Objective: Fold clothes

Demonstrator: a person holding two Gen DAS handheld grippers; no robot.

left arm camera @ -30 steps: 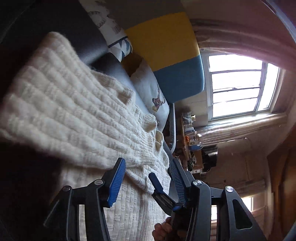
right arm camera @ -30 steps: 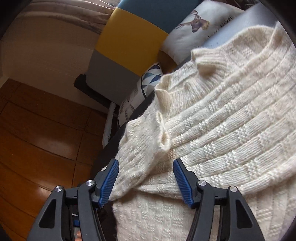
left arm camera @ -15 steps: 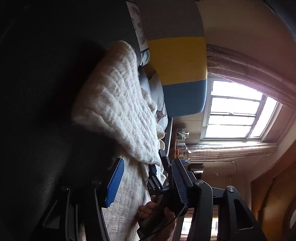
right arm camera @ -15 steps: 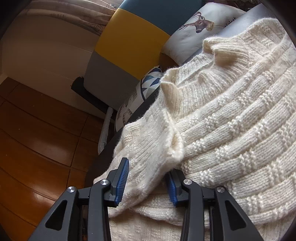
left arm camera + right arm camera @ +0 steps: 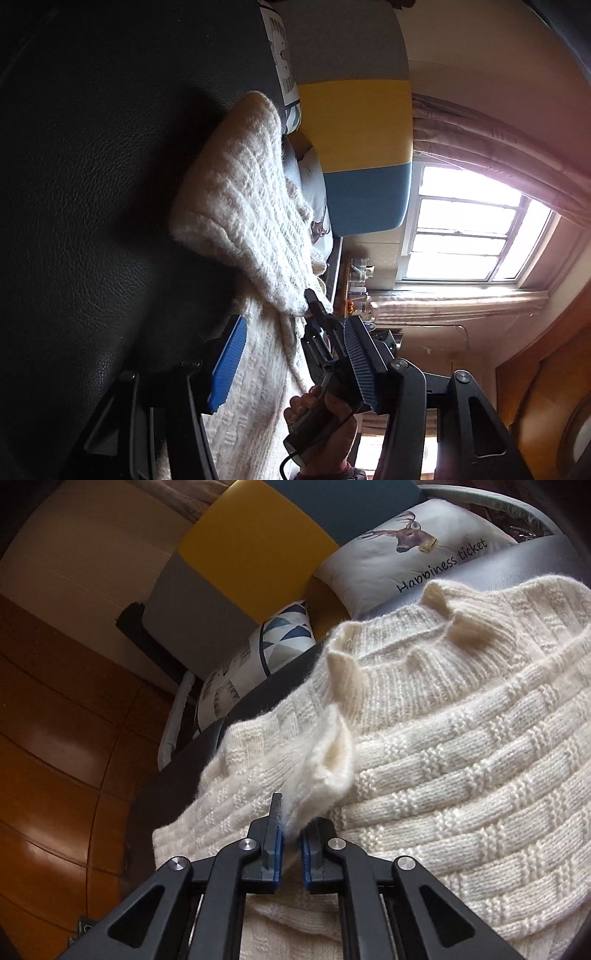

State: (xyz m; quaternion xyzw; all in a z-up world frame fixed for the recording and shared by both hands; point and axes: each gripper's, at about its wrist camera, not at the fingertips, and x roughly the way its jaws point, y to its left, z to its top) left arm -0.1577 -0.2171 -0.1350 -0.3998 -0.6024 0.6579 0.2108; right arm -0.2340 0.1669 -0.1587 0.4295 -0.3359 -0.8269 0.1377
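— Cream wool, chunky basket-weave knit: the sweater (image 5: 443, 746) lies spread over a dark leather seat (image 5: 92, 184), collar toward the cushions.

— Which cushions?

— A white one with a stag and the words "Happiness ticket" (image 5: 417, 550), and a smaller one with blue triangles (image 5: 284, 638) to its left. Behind them stands a backrest in grey, yellow and blue blocks (image 5: 251, 550).

— And the right gripper (image 5: 291, 843)?

— Its blue pads are pressed nearly together on a fold of the sweater's edge; a fuzzy flap of knit stands up just beyond the tips.

— The left gripper (image 5: 291, 365)?

— Spread wide, nothing between its ribbed blue pads (image 5: 227, 363). It hangs low over the sweater's lower part, beside the leather. In its view the right hand (image 5: 325, 421) is wrapped around the other tool's handle, whose tips meet the folded knit.

— Anything else in the room?

— A bright window (image 5: 469, 236) with curtains, and an orange-brown wooden floor (image 5: 55, 738) beside the seat.
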